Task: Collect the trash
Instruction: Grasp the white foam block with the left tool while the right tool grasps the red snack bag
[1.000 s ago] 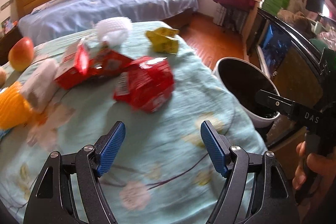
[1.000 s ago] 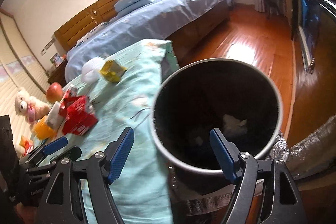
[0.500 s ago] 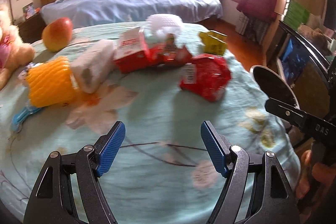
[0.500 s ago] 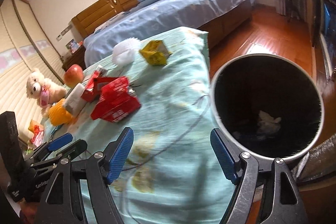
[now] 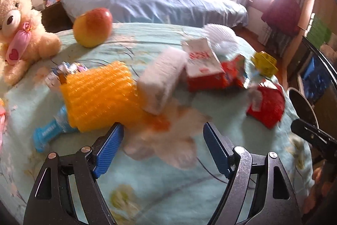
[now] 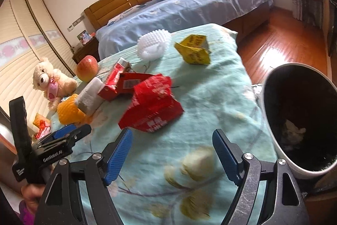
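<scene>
Trash lies on a table under a teal floral cloth [image 5: 160,193]. An orange foam net [image 5: 99,98] [image 6: 69,111], a grey-white block [image 5: 162,81] [image 6: 89,96], a torn red-and-white box [image 5: 206,69] [image 6: 120,81], a crumpled red packet [image 5: 266,107] [image 6: 151,104], a yellow wrapper [image 5: 264,62] [image 6: 193,50] and a white foam net [image 6: 152,44] are spread across it. My left gripper [image 5: 162,151] is open and empty just short of the orange net. My right gripper [image 6: 171,153] is open and empty just short of the red packet. The black bin [image 6: 303,119] stands at the table's right edge with white paper inside.
An apple [image 5: 92,27] and a teddy bear [image 5: 19,35] sit at the table's far left. A blue wrapper [image 5: 50,132] pokes out under the orange net. A blue bed [image 6: 189,7] lies behind. Wooden floor [image 6: 290,35] lies to the right.
Both grippers have swung left, away from the bin and toward the trash. The left has closed in on the orange net, the right on the red packet. Both stayed open.
</scene>
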`<move>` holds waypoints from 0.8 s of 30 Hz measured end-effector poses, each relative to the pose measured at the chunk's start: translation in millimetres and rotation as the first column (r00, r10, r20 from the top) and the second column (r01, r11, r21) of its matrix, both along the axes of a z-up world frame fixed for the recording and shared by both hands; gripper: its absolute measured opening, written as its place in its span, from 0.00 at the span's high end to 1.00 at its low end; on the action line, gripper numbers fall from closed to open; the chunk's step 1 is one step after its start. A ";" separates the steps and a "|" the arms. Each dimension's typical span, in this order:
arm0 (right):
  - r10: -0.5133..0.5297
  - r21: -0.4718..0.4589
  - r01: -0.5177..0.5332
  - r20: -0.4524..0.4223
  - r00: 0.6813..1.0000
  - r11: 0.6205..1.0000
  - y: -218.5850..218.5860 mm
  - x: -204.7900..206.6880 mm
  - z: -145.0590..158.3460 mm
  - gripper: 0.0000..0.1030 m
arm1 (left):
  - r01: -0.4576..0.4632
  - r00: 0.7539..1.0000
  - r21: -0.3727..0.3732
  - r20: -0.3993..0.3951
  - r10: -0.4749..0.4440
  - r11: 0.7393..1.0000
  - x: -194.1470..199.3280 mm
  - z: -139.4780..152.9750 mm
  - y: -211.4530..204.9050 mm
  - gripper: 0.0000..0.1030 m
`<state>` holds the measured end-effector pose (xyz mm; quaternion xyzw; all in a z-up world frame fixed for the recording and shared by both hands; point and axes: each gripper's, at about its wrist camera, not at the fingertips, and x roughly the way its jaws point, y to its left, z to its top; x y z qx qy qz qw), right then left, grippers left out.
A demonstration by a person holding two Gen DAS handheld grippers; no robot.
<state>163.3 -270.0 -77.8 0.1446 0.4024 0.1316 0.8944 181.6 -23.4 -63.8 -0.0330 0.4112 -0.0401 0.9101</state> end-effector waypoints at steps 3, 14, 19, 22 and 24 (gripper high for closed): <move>0.020 -0.004 -0.020 0.002 1.000 1.000 10.0 9.4 -0.2 0.22 | -0.011 1.000 -0.007 -0.001 0.011 1.000 10.8 0.3 6.7 0.21; 0.037 -0.024 -0.038 -0.031 0.999 0.999 25.0 37.7 -13.1 0.22 | -0.052 0.999 0.013 0.013 0.052 0.999 40.7 3.5 21.5 0.21; 0.036 -0.014 -0.036 -0.035 0.999 0.999 22.1 38.6 -15.0 0.24 | -0.042 0.999 0.022 0.001 0.042 0.999 47.4 1.7 26.8 0.21; 0.036 -0.011 -0.037 -0.037 0.999 0.999 21.1 38.9 -16.1 0.26 | -0.034 0.999 0.026 0.002 0.034 0.999 53.1 -0.8 28.7 0.20; 0.035 -0.018 -0.035 -0.038 0.999 0.999 21.9 40.5 -16.0 0.35 | -0.034 0.999 0.030 0.009 0.034 0.999 56.5 -2.1 28.8 0.20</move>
